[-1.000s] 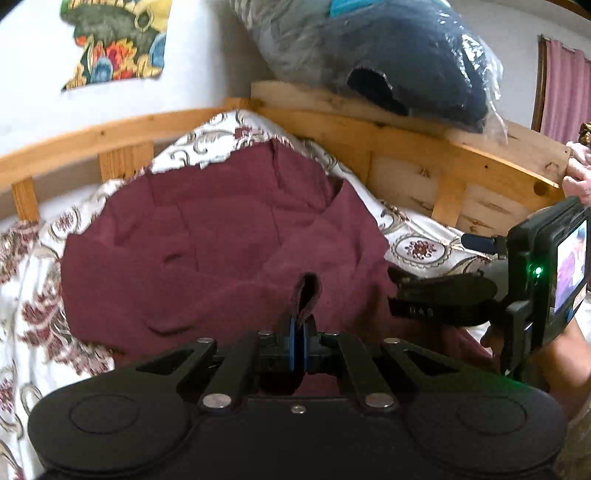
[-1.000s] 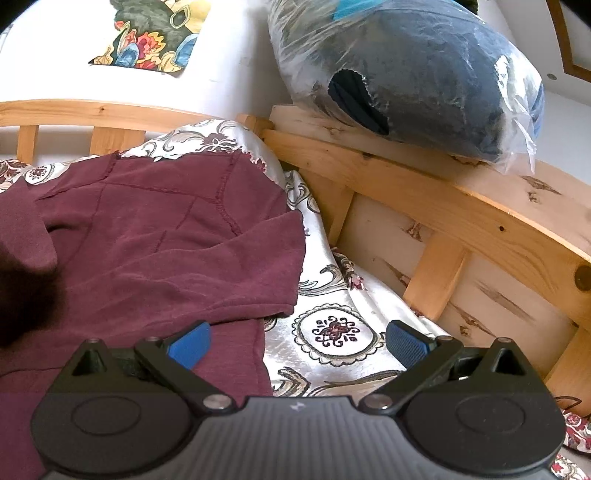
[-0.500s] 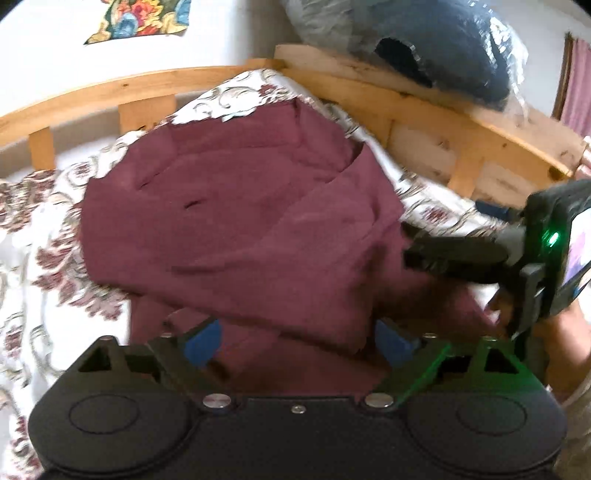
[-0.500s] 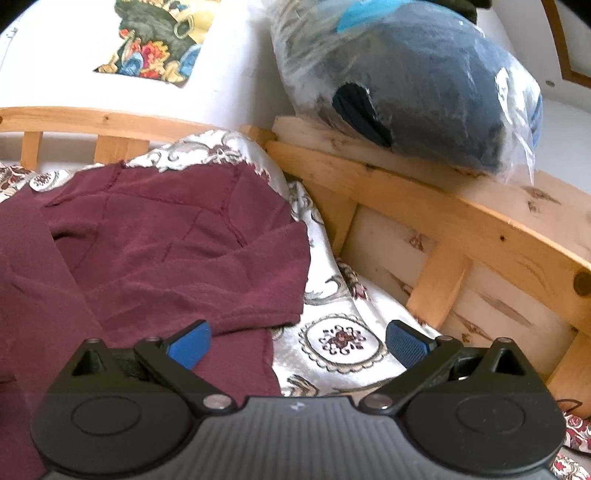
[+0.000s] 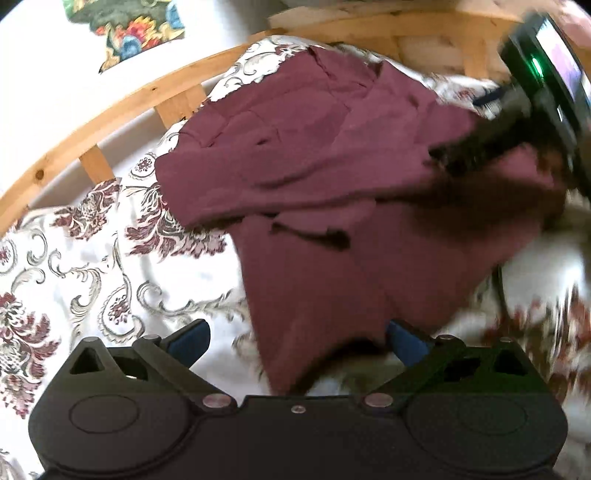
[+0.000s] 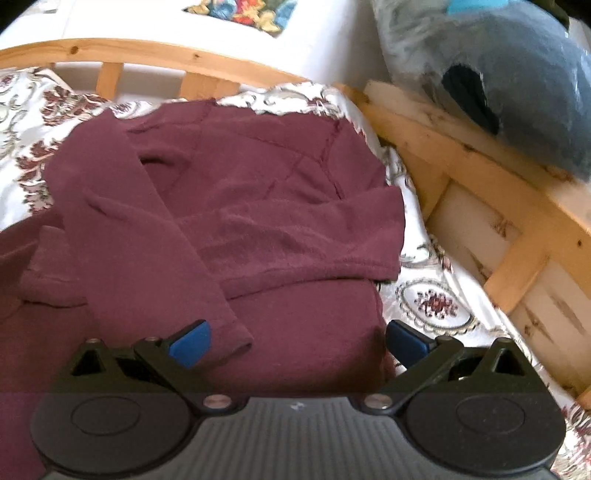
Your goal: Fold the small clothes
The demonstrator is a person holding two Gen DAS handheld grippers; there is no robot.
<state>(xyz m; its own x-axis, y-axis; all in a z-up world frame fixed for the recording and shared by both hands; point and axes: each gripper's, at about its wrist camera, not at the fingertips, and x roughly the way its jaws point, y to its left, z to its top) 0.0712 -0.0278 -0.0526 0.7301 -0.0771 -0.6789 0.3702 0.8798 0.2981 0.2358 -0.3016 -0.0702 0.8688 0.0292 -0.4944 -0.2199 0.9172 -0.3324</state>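
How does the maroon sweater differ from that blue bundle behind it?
The maroon sweater lies uncovered on the floral bedspread; the blue bundle sits in clear plastic on the wooden bed rail. The sweater is spread fairly flat; the bundle is bulky. Both look like fabric.

Bed corner against white wall.
Pale wooden bed rail (image 6: 461, 162) curves across upper frame; floral bedspread (image 5: 74, 266) lower left; colourful wall picture (image 5: 129, 29) upper left; bagged dark bundle (image 6: 517, 74) upper right.
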